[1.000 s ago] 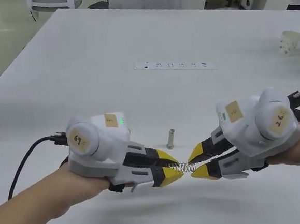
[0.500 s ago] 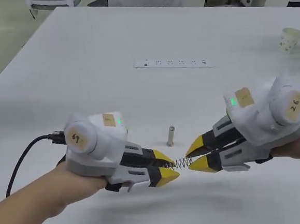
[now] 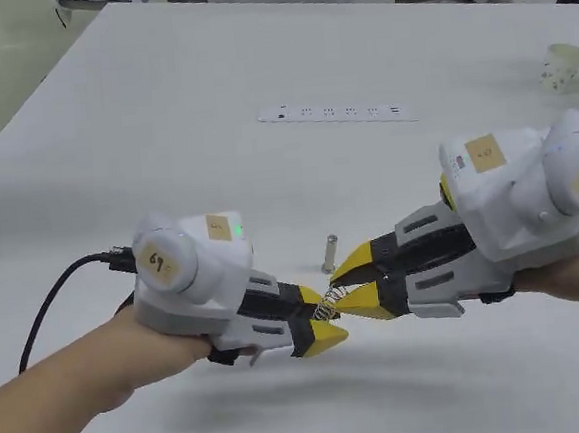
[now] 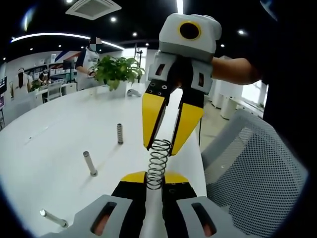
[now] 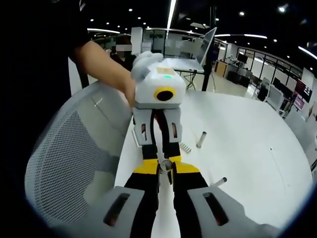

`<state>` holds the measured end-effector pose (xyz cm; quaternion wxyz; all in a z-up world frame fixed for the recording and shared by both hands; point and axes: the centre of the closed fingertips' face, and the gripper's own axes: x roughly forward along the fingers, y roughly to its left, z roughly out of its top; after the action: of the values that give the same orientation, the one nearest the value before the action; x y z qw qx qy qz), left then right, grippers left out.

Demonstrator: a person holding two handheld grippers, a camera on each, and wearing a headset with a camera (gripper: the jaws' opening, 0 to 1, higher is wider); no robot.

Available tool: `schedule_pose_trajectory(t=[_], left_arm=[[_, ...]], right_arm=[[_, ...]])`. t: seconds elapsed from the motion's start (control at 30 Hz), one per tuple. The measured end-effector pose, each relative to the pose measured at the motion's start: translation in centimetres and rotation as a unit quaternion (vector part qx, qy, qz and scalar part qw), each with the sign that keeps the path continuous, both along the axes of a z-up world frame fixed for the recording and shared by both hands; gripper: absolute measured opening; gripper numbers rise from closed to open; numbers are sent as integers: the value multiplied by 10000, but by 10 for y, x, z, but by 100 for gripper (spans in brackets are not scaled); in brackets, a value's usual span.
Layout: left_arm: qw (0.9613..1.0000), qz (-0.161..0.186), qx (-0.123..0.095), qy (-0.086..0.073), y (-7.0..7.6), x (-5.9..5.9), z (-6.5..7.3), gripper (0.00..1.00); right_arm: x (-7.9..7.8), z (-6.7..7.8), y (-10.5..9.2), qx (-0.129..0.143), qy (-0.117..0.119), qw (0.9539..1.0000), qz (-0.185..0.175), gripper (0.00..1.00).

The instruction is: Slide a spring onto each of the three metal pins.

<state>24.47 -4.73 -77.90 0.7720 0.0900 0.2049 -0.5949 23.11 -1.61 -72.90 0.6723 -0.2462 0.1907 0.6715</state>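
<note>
Left hand-held gripper (image 3: pixel 325 321): white rounded shell over a grey base, black jaw arms tipped in yellow, tan sticker handwritten "69", small green light on top, black cable (image 3: pixel 55 295) running from the rear. Right hand-held gripper (image 3: pixel 341 291): same white, grey, black and yellow build, tan stickers, one marked "26". Dark sleeve (image 5: pixel 59 29) on the upper arm, forearms bare.

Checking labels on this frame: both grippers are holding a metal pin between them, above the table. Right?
Not a pin. The left gripper and right gripper are holding a spring between them, above the table. The left gripper view shows its coils running from one pair of jaws to the other.
</note>
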Motion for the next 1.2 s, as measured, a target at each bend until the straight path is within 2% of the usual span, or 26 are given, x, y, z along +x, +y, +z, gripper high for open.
schedule_pose_trajectory(t=[0.2, 0.43, 0.83, 1.2], left_arm=[[10000, -61, 0, 14, -3, -4, 1, 3], [10000, -20, -65, 13, -2, -1, 4, 3], [9998, 42, -141, 98, -1, -2, 7, 4], [9995, 240, -155, 162, 7, 2, 9, 10]], right_arm=[[-3, 2, 5, 164, -10, 9999, -21, 7], [0, 5, 5, 256, -44, 9996, -107, 7], [-2, 7, 6, 138, -111, 9998, -17, 7], [2, 8, 5, 45, -249, 9997, -21, 7]])
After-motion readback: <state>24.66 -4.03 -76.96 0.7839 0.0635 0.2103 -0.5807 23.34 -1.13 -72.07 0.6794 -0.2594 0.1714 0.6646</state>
